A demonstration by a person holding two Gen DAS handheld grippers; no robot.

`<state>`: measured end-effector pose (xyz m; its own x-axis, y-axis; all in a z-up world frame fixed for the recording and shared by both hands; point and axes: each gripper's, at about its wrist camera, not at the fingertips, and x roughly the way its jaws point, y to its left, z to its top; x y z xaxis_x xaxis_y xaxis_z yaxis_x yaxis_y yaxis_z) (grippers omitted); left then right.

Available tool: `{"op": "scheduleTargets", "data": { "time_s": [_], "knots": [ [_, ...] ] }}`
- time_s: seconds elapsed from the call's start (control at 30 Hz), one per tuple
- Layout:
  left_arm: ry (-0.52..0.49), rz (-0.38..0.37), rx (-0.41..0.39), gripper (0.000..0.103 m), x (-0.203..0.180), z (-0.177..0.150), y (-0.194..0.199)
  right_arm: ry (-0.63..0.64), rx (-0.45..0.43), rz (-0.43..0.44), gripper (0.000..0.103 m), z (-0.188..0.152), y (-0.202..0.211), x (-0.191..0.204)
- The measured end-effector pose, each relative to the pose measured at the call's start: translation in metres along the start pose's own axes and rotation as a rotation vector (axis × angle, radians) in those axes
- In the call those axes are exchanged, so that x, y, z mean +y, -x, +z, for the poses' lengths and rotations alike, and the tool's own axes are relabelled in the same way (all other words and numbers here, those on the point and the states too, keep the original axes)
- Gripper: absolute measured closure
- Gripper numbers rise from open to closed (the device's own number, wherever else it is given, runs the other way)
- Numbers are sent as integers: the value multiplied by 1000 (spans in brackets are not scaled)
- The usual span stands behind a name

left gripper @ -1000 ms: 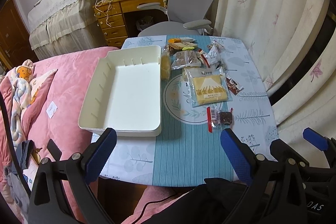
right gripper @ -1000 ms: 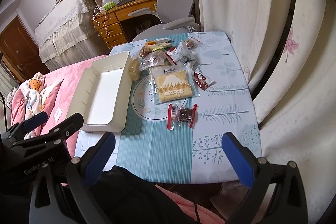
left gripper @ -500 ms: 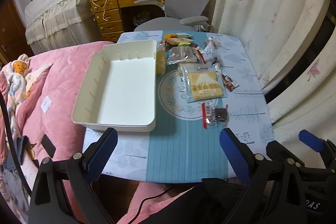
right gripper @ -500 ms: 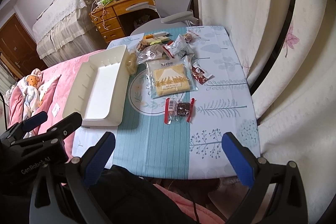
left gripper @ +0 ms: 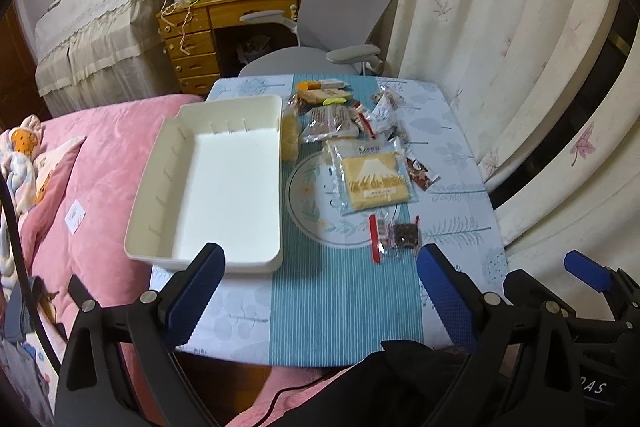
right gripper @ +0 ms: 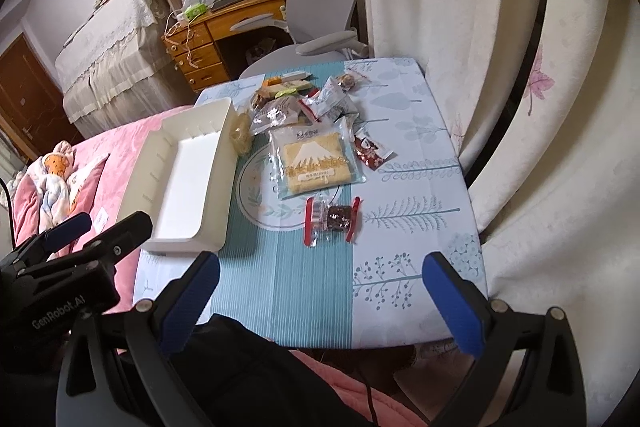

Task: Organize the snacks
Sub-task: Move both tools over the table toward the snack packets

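Snacks: your packets [left gripper: 348, 131] lie loose on the table, right of the tray; the nearest is the red-edged brownie packet [right gripper: 331, 219], behind it the yellow cake packet [right gripper: 314, 159].
Tray: the white tray [left gripper: 208, 183] sits at the table's left edge with nothing in it.
Progress: by my reading, nothing is sorted yet; every packet remains.
Left gripper [left gripper: 318, 291]: you hold it wide open, carrying nothing, above the near edge.
Right gripper [right gripper: 320, 301]: likewise spread wide and carrying nothing.
Table [right gripper: 420, 267]: patterned cloth.

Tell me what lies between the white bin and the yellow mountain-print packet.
In the left wrist view, between the white bin and the mountain-print packet lies bare tablecloth printed with a round wreath; farther back, a pale yellow snack bag leans against the bin's wall.
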<state>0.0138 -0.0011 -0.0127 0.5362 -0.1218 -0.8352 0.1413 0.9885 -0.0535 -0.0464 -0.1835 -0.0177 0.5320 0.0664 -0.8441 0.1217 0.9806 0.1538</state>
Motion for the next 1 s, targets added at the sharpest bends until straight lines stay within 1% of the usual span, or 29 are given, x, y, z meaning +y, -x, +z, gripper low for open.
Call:
{"op": "scheduleTargets", "data": {
  "time_s": [0.2,0.43,0.53,0.6,0.73,0.83,0.93,1.0],
  "knots": [
    [-7,-29,15,7,10,17,-12,-30,-17,-35,1,10,0,3],
    [-7,-63,9,7,33,41,-20,-113,-22,-68,1,22,-8,8],
    [-28,-85,37,7,39,47,-29,-153,-10,-79,1,24,-13,9],
    [-31,-101,56,7,45,50,-34,-201,0,-96,1,25,-17,7],
    [-35,-160,98,7,53,50,-44,-263,31,-140,1,23,-24,7],
    [-46,-206,141,7,53,47,-56,-280,42,-169,1,19,-27,11],
    [-55,-216,197,7,53,43,-66,-280,35,-184,1,16,-28,14],
    [-59,-215,211,7,53,41,-69,-282,25,-198,1,14,-29,14]
  ]
}}
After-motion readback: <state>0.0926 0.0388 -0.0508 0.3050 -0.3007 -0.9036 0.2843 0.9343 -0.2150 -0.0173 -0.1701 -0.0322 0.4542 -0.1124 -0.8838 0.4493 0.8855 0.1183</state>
